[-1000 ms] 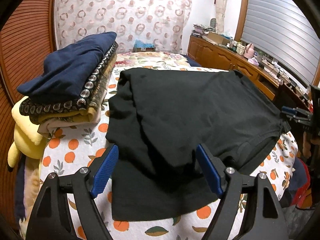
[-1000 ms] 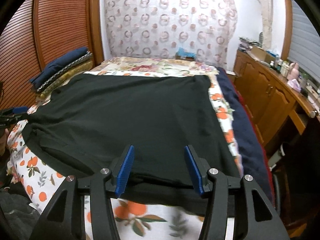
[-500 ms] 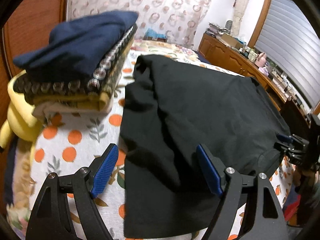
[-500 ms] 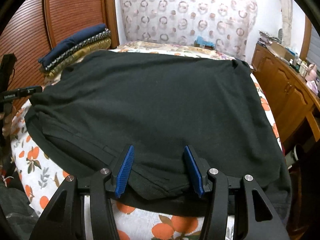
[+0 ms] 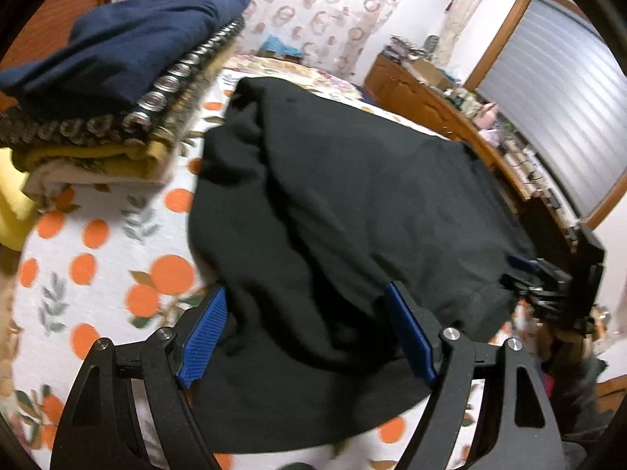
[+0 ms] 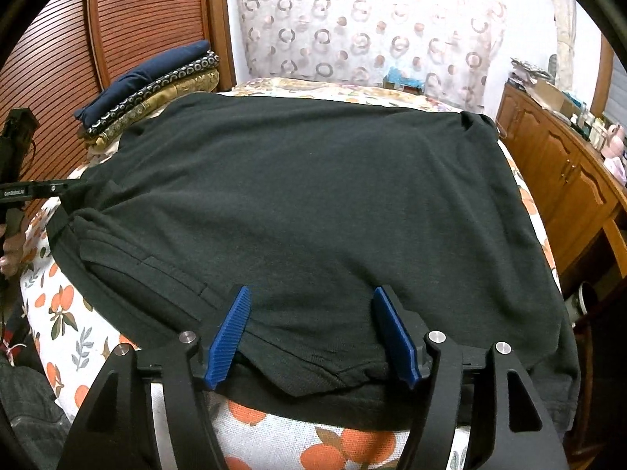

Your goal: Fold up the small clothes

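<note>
A shirt (image 6: 313,203) lies spread across the bed (image 6: 74,337). A stack of folded clothes (image 6: 156,86) sits on the bed beside the shirt's far left corner, against the wooden wall (image 6: 129,15). A curtain (image 6: 372,23) hangs behind the bed, and a cabinet (image 6: 556,164) stands along its right side.

Left gripper (image 6: 58,188) body: a small strip of white lettering runs along its side in the right wrist view, too small and blurred to make out.
Other text: none can be read in either view.
</note>
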`<state>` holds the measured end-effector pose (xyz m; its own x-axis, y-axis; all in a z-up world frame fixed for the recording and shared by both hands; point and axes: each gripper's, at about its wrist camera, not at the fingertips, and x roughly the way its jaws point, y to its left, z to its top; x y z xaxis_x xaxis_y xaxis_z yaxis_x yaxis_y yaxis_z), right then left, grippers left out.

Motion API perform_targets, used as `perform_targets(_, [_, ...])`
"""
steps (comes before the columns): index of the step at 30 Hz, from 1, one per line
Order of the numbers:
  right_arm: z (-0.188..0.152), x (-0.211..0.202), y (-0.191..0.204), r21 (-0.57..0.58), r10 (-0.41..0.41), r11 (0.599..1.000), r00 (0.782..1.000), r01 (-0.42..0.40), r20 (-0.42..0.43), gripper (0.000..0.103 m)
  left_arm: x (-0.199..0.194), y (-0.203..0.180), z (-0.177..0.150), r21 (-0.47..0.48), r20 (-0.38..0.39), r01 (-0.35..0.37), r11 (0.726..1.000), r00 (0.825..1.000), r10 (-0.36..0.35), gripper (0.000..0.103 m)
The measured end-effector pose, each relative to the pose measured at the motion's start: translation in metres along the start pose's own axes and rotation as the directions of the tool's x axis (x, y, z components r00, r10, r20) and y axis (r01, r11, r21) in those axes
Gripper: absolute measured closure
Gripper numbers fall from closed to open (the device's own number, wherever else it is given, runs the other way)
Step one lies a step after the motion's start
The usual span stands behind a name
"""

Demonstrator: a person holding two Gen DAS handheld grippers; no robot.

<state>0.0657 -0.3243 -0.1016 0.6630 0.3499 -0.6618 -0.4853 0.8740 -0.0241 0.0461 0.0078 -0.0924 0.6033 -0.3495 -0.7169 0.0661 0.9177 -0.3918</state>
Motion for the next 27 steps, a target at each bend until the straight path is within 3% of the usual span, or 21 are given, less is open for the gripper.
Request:
perform_targets(11, [-0.003, 0.000, 0.004, 0.000, -0.002, 1.000, 1.000, 0.002, 0.002, 0.035, 0.007, -0.014, 0.003, 0.024, -0.020, 0.038, 0.999, 0.999, -0.038, 0.022])
perform_targets(13, [-0.003, 0.000, 0.004, -0.001, -0.003, 1.000, 1.000, 0.003, 0.002, 0.035, 0.009, -0.018, 0.005, 0.043, -0.021, 0.028, 0.999, 0.999, -0.027, 0.032])
perform_targets(15, [-0.003, -0.001, 0.004, -0.003, -0.005, 1.000, 1.000, 0.005, 0.001, 0.035, 0.012, -0.022, 0.006, 0.069, -0.029, 0.014, 0.998, 1.000, -0.012, 0.054])
perform_targets(18, [-0.003, -0.001, 0.002, -0.006, -0.007, 1.000, 1.000, 0.007, 0.000, 0.035, 0.014, -0.025, 0.006, 0.100, -0.031, 0.003, 0.995, 1.000, 0.000, 0.075])
perform_targets(20, [-0.003, -0.001, 0.002, -0.007, -0.010, 1.000, 1.000, 0.010, -0.001, 0.035, 0.013, -0.028, 0.005, 0.120, -0.024, -0.004, 0.993, 1.000, 0.007, 0.084])
perform_targets(27, [-0.004, -0.005, -0.002, 0.010, -0.014, 1.000, 1.000, 0.014, 0.003, 0.035, -0.005, -0.051, 0.012, 0.166, 0.065, 0.035, 0.985, 0.997, -0.047, 0.088])
